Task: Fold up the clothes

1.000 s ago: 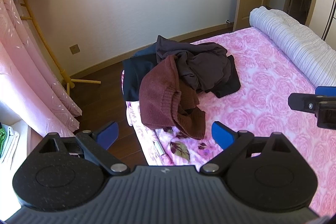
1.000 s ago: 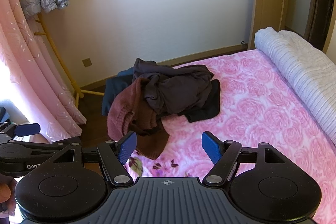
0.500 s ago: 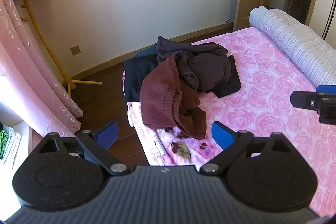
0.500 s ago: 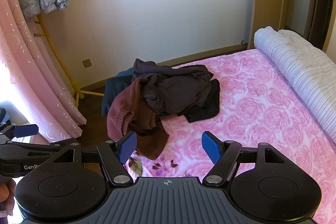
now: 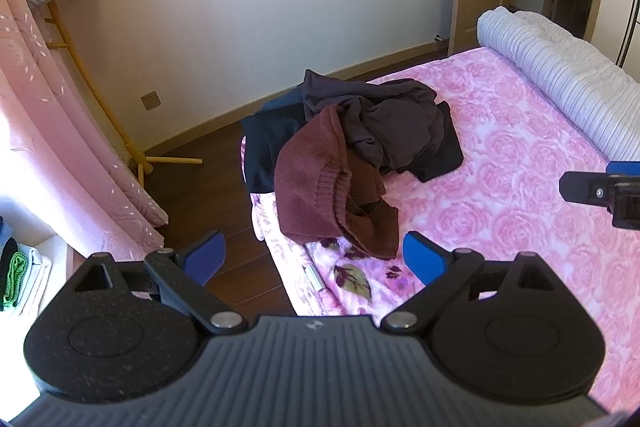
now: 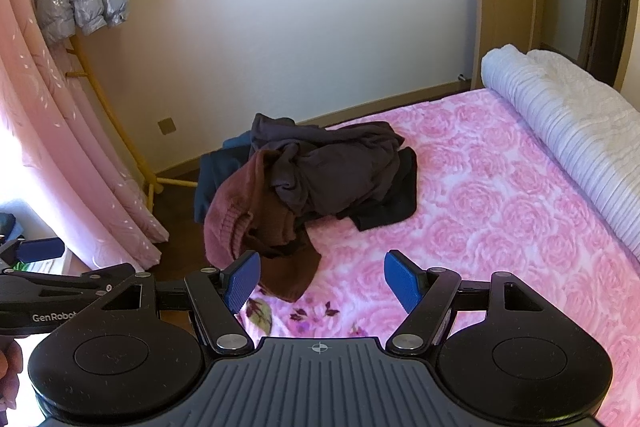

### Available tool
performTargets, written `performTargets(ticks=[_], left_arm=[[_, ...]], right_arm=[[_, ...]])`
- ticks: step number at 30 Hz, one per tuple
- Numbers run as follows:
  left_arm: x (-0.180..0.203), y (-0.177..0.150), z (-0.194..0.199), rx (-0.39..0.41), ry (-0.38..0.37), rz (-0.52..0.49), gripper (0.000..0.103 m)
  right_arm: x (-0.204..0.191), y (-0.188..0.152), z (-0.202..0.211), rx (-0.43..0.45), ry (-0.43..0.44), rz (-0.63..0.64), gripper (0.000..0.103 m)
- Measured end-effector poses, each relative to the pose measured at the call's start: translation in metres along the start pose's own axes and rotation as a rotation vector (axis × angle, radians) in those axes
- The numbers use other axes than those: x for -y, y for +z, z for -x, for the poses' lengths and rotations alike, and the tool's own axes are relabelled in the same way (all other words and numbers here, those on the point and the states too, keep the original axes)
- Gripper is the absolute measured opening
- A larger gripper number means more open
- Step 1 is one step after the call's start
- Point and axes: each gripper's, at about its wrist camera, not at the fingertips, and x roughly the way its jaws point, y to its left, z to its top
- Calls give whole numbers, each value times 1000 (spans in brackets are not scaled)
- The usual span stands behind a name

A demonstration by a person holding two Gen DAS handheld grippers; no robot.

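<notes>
Left gripper (image 5: 314, 255): jaws spread wide, nothing between the blue pads, held above the near corner of the bed, well short of the clothing. Right gripper (image 6: 322, 281): likewise wide open and empty, level with its partner and pointed at the same heap. Judgement: both are poised at the ready so that either can take a hem once a garment is chosen; no folding has begun.

The clothes lie in one tangled pile at the bed's corner. A maroon knit sweater (image 5: 320, 187) sits nearest, its ribbed hem drooping toward the mattress edge; a dark grey garment (image 5: 384, 119) is bunched over it, with a navy garment (image 5: 268, 143) hanging off the side. The pink rose bedspread (image 6: 500, 227) beyond is bare, likely the folding surface. A rolled striped quilt (image 6: 560, 115) lies along the far side.

Against the picture a second earlier: both grippers sit marginally higher and further back; the pile is undisturbed, jaw opening unchanged
</notes>
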Motion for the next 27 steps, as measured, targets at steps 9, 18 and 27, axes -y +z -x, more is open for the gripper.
performTargets(ticks=[9,18,27], left_arm=[[-3,-6,7,3,14,-11,94],[-19,5,-24,4,-23,-56,94],[-60,35,-118,1,-103,-130,94]], right_arm=[[9,-7,8,6,9,-24,72],[16,-2,5,23,-41,-51,72],[-5,19,-62,-10,-107,-44,72]])
